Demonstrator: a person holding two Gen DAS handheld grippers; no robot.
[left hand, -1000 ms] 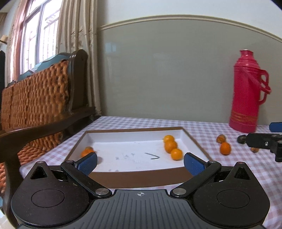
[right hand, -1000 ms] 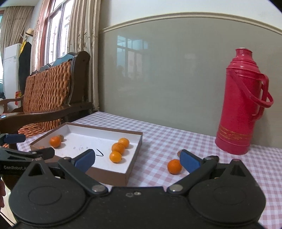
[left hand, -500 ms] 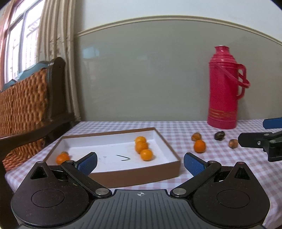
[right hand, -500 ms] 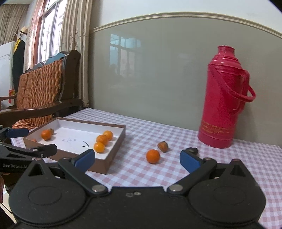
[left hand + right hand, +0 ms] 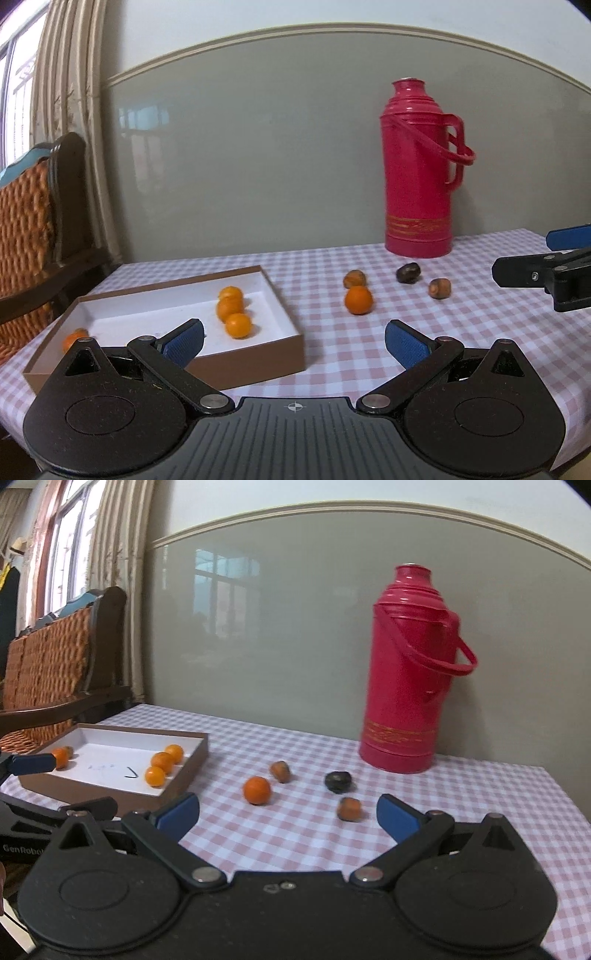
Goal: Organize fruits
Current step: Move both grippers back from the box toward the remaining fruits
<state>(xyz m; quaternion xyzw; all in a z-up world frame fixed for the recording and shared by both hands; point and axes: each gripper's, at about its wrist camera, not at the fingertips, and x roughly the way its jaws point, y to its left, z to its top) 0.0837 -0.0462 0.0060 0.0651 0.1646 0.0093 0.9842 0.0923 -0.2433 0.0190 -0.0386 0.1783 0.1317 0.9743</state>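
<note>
A brown box with a white inside (image 5: 284, 325) (image 5: 199, 755) lies on the checked table and holds several small oranges (image 5: 238, 325) (image 5: 155, 776). One loose orange (image 5: 358, 300) (image 5: 257, 790) lies on the cloth right of the box, with two brown nuts (image 5: 439, 288) (image 5: 349, 808) and a dark one (image 5: 408, 272) (image 5: 338, 781) nearby. My left gripper (image 5: 294, 341) is open and empty, near the box's front right corner. My right gripper (image 5: 288, 812) is open and empty, in front of the loose fruit.
A tall red thermos (image 5: 419, 170) (image 5: 408, 672) stands at the back of the table by the wall. A wooden chair with a woven back (image 5: 48, 675) stands at the left. The table's right edge (image 5: 565, 797) is close.
Both grippers have swung right, away from the box toward the loose orange and nuts. Both stay open and empty.
</note>
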